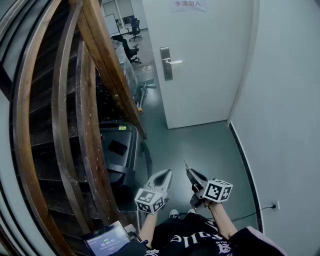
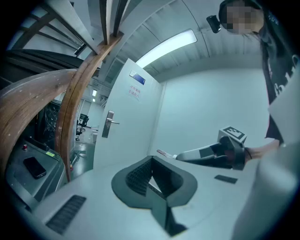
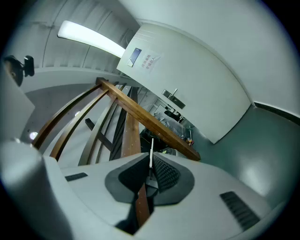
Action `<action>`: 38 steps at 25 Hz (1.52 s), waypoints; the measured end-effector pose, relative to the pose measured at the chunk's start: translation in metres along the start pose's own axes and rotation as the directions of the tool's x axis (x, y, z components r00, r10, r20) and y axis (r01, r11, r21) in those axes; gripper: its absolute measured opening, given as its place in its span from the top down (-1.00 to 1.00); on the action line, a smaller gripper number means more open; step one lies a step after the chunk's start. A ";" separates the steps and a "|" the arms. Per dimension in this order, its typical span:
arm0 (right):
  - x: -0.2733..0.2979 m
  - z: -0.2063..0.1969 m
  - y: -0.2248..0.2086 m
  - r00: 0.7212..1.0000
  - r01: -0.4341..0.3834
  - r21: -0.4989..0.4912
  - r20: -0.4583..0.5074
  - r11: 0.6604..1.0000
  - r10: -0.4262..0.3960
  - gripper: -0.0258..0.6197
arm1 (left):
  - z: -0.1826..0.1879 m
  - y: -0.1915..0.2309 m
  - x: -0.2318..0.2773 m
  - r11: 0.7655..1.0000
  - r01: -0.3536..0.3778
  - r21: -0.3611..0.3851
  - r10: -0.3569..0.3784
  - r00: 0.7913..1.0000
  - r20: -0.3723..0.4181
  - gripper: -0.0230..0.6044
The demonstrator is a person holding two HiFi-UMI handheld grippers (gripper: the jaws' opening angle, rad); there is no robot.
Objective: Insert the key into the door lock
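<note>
1. Right gripper [image 3: 148, 159]: jaws clamped on the key [image 3: 152, 146]. The flat metal blade stands edge-on between the ribbed pads and juts out past the tips. In the head view the key [image 1: 185, 165] shows as a thin sliver at the front of this gripper [image 1: 189, 172], pointing toward the door [image 1: 210, 75].

2. Left gripper [image 2: 152, 157]: jaw tips together, nothing between them. It sits just left of the right gripper, apart from it, and at about the same height in the head view [image 1: 166, 173]. Its own view shows the right gripper [image 2: 177, 156] off to its right, with the key [image 2: 162, 152] protruding.

3. Lock [image 1: 166, 63]: a metal plate with a lever handle on the door's left edge, ahead of both grippers and well apart from them. The key is not in contact with it. The lock also shows in the left gripper view [image 2: 109, 123] and the right gripper view [image 3: 173, 99] (the keyhole itself is too small to make out).

4. Door: closed, white, with a paper notice [image 1: 187, 4] near its top.

5. Surroundings: curved wooden rails [image 1: 107, 65] rise to the left of the left gripper. A plain wall [image 1: 285, 100] runs to the right of the right gripper, with 1 socket [image 1: 273, 205] low on it. A lit screen [image 1: 107, 242] lies behind and left of the left gripper.
</note>
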State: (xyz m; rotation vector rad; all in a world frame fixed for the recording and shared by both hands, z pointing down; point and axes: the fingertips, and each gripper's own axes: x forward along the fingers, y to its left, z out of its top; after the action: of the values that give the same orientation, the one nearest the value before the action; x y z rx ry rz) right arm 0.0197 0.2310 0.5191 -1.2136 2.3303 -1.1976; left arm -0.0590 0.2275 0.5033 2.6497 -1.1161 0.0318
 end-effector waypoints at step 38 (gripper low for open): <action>0.027 0.057 -0.069 0.998 -0.047 0.049 -0.045 0.998 0.049 0.81 | 0.003 0.005 0.092 0.999 -0.037 0.010 0.037 0.999 -0.035 0.91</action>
State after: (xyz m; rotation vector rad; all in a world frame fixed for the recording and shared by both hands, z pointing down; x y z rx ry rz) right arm 0.0732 0.1572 0.5396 -1.1192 2.3352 -1.2709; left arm 0.0022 0.1587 0.5134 2.6258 -1.1565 0.0902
